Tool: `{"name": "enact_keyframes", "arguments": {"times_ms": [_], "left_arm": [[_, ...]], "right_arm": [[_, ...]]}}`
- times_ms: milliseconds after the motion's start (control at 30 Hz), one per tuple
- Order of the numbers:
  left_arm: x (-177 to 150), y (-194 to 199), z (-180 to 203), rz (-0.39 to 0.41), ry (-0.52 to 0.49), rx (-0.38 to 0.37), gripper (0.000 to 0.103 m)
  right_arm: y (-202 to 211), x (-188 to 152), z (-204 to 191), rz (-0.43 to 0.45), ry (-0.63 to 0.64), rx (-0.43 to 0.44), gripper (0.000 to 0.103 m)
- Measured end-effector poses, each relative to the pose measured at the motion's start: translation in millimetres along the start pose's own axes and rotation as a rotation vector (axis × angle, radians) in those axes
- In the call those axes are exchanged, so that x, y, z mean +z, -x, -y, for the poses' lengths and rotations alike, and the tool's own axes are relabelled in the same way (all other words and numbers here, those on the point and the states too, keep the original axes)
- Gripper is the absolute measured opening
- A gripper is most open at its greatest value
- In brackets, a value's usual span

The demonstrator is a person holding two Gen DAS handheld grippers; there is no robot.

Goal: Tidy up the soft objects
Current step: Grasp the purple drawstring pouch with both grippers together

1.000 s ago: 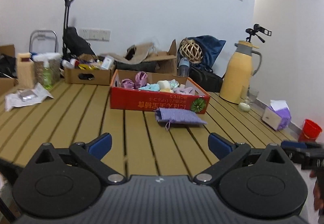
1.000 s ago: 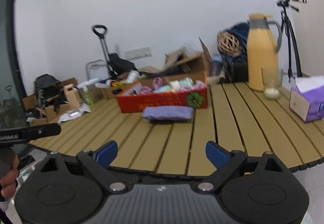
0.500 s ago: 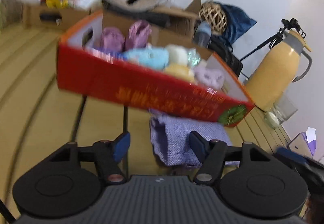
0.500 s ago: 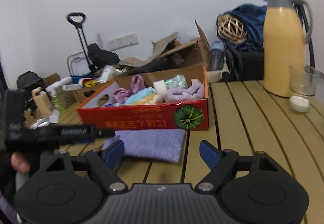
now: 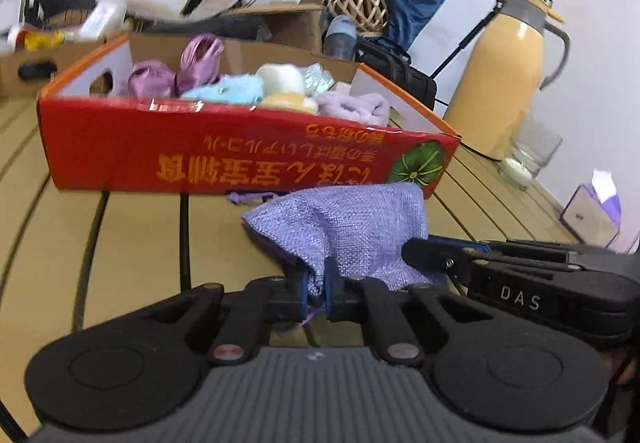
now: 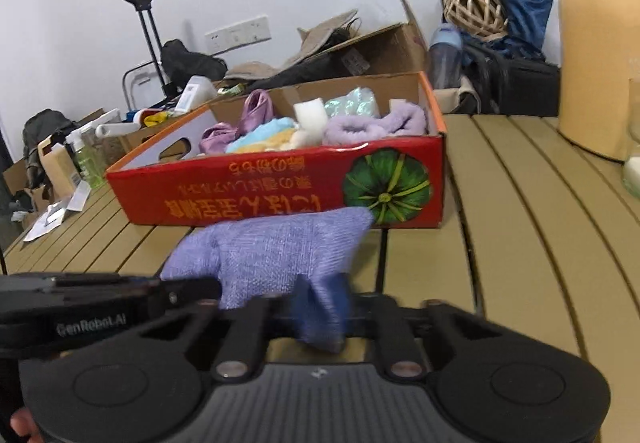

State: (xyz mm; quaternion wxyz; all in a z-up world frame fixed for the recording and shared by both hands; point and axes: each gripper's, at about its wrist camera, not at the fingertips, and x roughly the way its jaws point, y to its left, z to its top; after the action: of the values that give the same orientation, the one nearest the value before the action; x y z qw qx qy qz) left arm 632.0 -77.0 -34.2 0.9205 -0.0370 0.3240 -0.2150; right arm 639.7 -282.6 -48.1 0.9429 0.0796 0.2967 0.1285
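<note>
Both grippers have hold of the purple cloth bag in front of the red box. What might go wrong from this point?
1. The left gripper pinches only a thin edge of the purple bag, so the fabric may slip free.
2. The right gripper grips the bag near the same end; pulling apart could strain the weave.
3. The bag lies against the red box, so lifting might nudge it.

The red box walls off the way ahead, its top open. Bare surface runs right of it toward the flask and glass.
</note>
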Motion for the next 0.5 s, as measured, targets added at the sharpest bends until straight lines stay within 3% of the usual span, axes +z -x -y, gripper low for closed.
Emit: {"name": "enact_keyframes", "arguments": {"times_ms": [167, 300, 500], "left_arm": [[-4, 16, 8, 0.036, -0.060, 0.030, 0.007], [-9, 60, 20, 0.148, -0.106, 0.061, 0.007], [-26, 121, 26, 0.216, -0.070, 0.001, 0.007]], "right_arm": [[12, -3, -11, 0.026, 0.065, -0.011, 0.005], [42, -7, -24, 0.109, 0.110, 0.032, 0.004], [102, -19, -42, 0.199, 0.057, 0.114, 0.004]]}}
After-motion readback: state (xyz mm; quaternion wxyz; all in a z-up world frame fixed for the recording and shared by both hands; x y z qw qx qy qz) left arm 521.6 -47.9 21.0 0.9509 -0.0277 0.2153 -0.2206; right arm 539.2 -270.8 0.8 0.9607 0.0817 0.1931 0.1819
